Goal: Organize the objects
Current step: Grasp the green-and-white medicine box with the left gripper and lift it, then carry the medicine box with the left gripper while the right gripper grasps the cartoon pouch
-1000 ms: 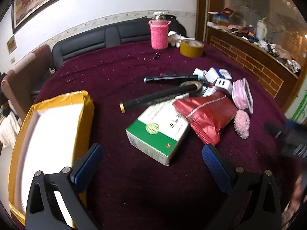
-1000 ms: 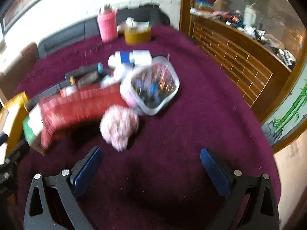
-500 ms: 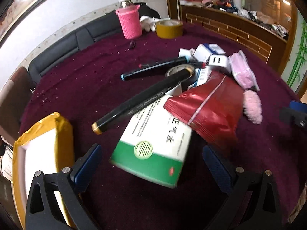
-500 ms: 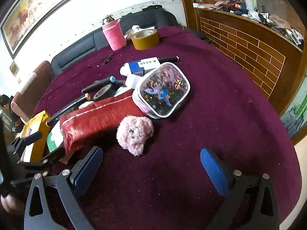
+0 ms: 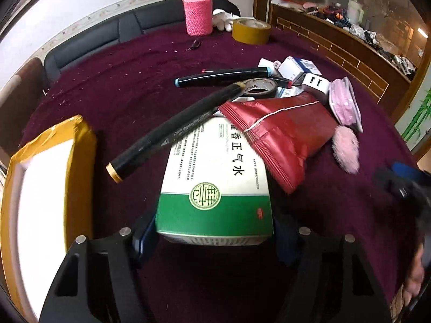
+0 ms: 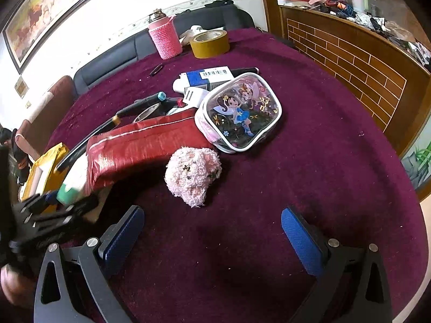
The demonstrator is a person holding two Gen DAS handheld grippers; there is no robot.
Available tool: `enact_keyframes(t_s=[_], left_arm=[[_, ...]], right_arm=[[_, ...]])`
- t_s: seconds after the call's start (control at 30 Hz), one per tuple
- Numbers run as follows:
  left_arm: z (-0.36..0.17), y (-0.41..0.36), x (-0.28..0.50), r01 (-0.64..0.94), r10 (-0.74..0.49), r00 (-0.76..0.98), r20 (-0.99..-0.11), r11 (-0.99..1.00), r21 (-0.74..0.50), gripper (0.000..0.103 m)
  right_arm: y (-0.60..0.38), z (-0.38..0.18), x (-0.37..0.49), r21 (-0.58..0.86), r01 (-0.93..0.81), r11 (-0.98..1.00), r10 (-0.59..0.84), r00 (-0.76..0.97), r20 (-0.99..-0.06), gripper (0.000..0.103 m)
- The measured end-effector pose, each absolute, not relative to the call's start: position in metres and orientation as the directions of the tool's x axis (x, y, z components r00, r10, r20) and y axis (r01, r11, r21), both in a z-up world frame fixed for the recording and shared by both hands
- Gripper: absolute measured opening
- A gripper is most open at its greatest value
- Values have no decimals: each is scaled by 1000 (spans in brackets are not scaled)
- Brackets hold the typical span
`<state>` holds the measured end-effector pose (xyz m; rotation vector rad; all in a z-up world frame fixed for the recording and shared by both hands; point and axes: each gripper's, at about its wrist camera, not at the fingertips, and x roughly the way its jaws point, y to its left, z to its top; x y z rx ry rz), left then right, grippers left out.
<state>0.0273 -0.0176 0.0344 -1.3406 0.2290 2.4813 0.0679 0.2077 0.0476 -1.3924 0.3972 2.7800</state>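
On the purple tablecloth (image 5: 113, 86), my left gripper (image 5: 212, 237) sits around the near end of the green and white box (image 5: 215, 177). Its jaws have just been closing, and the box is between them. The blue pads (image 5: 145, 238) are mostly hidden behind the box edges, so I cannot tell whether they press on it. The box's far end is covered by the red pouch (image 5: 280, 132) and crossed by a long black marker (image 5: 172, 132), whose upper end lies on a roll of black tape (image 5: 258, 87).

To the left lies a yellow-taped parcel (image 5: 45, 188), cut off by the frame edge. Behind the pouch I see a second marker (image 5: 223, 76), small white and blue boxes (image 5: 299, 67) partly overlapping, and a pink case (image 5: 344, 102) seen edge-on. A pink plush toy (image 6: 192, 175) lies just right of the pouch.

My right gripper (image 6: 212, 231) hangs over bare cloth with its jaws wide apart and nothing between them; the plush toy is just ahead. In that view the pink case shows as a clear cartoon pouch (image 6: 239, 113). The left gripper is blurred there at the left edge, and a hand at the corner is too dim to make out.
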Motion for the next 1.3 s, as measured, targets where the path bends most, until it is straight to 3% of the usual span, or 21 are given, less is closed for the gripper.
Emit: enact_keyframes(t_s=[0.33, 0.4, 0.73, 1.0, 1.3], left_arm=[[14, 4, -1, -326, 136, -502, -854, -944, 41, 78], [15, -5, 0, -289, 176, -505, -845, -957, -27, 69], [50, -70, 50, -242, 371, -533, -760, -928, -283, 69], [71, -98, 83, -264, 364, -601, -711, -931, -254, 70], [77, -97, 94, -296, 359, -620, -698, -930, -216, 70]], right_arm=[[194, 51, 71, 216, -94, -972, -117, -604, -788, 103], [194, 55, 73, 212, -89, -973, -115, -609, -785, 103], [219, 62, 60, 237, -137, -962, -105, -615, -782, 103], [262, 56, 36, 165, -279, -946, 26, -571, -820, 103], [286, 47, -20, 324, -444, -836, -52, -522, -851, 103]])
